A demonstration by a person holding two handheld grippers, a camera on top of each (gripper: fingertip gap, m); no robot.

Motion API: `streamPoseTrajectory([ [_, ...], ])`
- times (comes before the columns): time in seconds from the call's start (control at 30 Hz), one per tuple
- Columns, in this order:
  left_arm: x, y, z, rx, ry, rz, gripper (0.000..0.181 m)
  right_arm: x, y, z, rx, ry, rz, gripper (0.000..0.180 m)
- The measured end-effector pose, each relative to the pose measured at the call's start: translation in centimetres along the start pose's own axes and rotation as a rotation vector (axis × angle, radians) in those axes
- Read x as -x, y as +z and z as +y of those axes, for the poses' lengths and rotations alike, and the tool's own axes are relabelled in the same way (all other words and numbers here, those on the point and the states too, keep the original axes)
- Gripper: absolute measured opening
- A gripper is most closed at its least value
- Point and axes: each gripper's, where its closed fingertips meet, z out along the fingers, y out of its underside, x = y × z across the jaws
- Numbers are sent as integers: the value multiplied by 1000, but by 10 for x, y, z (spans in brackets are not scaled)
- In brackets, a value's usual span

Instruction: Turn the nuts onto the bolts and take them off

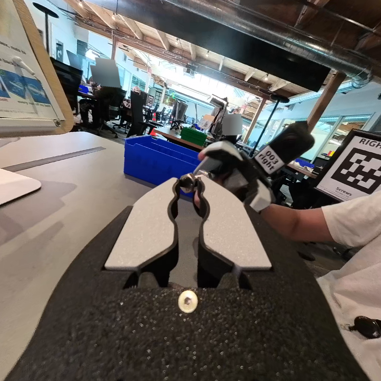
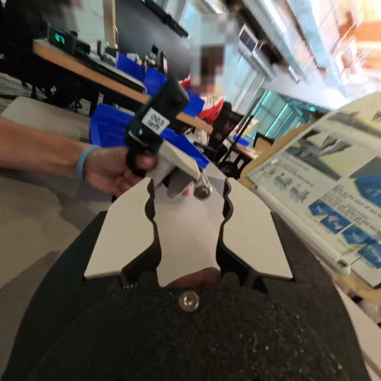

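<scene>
1. The left gripper [image 1: 188,183] is seen clamped at its tips on a shiny metal bolt with a nut [image 1: 187,183], held in the air above the grey table [image 1: 61,206].
2. The right gripper [image 2: 188,186] is shown with its fingers spread apart and nothing between them; in the left wrist view its tips [image 1: 203,165] are close beside the bolt with a nut, and contact cannot be judged.
3. In the right wrist view the same metal part [image 2: 201,188] is blurred, so nut and bolt cannot be told apart.
4. A white printed label [image 1: 269,161] is carried on the right gripper's black body, and a similar label [image 2: 155,122] on the left one.
5. Behind the bolt, a blue bin [image 1: 158,158] is partly hidden by the fingers.
6. A framed checkered marker sign [image 1: 358,167] is cut off at the edge right of the bin.
7. An instruction board [image 2: 321,198] with printed pictures is blurred and cropped.
</scene>
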Motion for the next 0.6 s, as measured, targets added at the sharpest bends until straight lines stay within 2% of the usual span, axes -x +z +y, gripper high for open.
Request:
streamPoseTrajectory([
  [0.1, -3, 2, 1, -5, -9, 12, 15, 10, 5, -2, 14, -61, -7, 62],
  [0.27, -8, 0, -7, -48, -20, 33, 15, -2, 14, 51, 173, 2, 8, 67],
  [0.33, -8, 0, -8, -47, -12, 28, 15, -8, 10, 43, 146, 1, 32, 67],
  [0.5, -5, -2, -9, -60, -31, 23, 15, 5, 5, -7, -8, -106, 62, 62],
  [0.6, -8, -2, -10, -70, -43, 39, 15, 5, 16, 17, 61, -96, 60, 64],
])
